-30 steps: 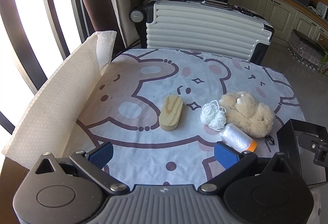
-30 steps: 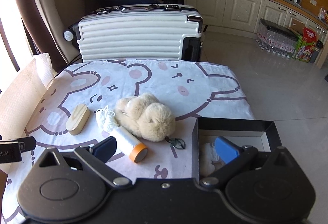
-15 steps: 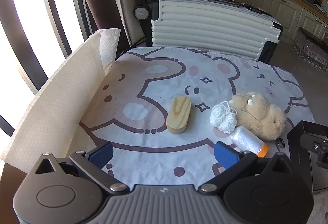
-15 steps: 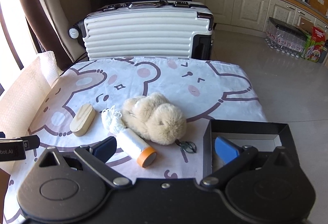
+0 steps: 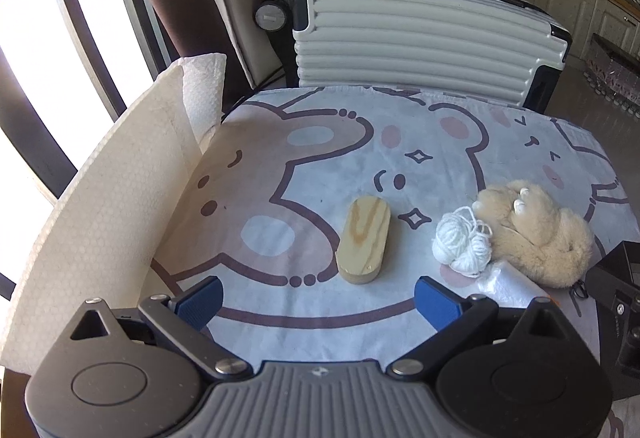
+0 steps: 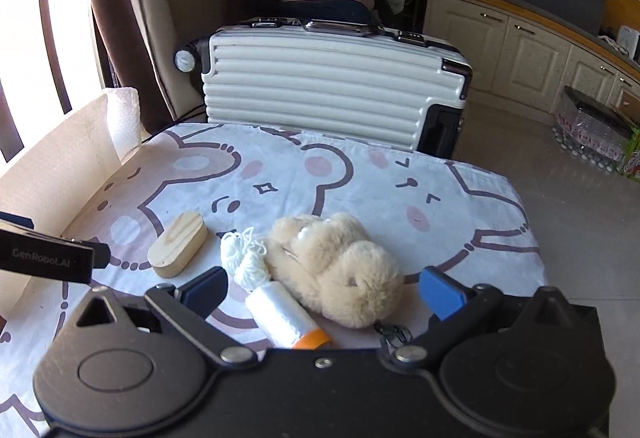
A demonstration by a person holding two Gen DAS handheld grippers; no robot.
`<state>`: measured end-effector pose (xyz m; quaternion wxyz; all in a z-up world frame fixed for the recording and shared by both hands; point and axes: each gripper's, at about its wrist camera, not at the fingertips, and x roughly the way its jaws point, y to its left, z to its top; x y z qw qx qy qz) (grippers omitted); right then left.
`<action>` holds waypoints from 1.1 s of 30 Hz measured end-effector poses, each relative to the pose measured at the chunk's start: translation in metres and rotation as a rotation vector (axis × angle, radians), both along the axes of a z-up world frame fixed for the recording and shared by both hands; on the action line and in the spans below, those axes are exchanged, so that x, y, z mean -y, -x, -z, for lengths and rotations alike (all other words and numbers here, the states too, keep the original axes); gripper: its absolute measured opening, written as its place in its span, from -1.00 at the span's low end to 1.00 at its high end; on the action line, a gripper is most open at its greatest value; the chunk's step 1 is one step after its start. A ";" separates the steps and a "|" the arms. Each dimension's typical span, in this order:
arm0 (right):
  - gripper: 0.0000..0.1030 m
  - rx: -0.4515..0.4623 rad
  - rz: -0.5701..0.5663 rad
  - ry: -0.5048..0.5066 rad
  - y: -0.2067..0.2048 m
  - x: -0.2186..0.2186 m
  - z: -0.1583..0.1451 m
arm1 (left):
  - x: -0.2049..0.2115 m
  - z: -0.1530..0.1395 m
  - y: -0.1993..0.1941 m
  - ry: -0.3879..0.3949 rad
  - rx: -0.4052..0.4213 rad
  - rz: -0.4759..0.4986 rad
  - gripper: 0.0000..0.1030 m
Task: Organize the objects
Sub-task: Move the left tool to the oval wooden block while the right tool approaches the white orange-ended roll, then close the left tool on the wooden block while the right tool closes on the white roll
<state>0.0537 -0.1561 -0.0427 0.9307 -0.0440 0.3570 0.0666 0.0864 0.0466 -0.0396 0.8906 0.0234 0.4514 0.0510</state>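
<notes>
Apparently between picks, the left tool and right tool both hover empty, fingers apart. The oval pale wooden block, white yarn ball, fluffy beige plush toy and orange-capped white thread spool lie on the bear-print desk; next, the right tool likely needs lowering around the spool

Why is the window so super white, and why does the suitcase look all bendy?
Left wrist view: sun through the window washes the glass out to pure white, and the fisheye lens bows the suitcase. Right wrist view: the window is washed out there too, the suitcase curves less, and sunlight leaves soft shadows beside the plush toy on the tablecloth.
</notes>
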 end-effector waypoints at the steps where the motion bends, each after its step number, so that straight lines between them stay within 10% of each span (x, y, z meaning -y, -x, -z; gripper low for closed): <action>1: 1.00 -0.005 -0.007 -0.012 -0.002 -0.001 0.001 | 0.000 0.001 -0.005 -0.010 0.000 0.003 0.95; 18: 0.99 -0.200 -0.041 -0.130 -0.056 -0.006 0.026 | -0.009 0.048 -0.068 0.114 -0.031 0.000 0.59; 33: 0.15 -0.323 -0.099 -0.071 -0.062 0.000 0.074 | -0.012 0.083 -0.086 0.165 -0.077 0.032 0.30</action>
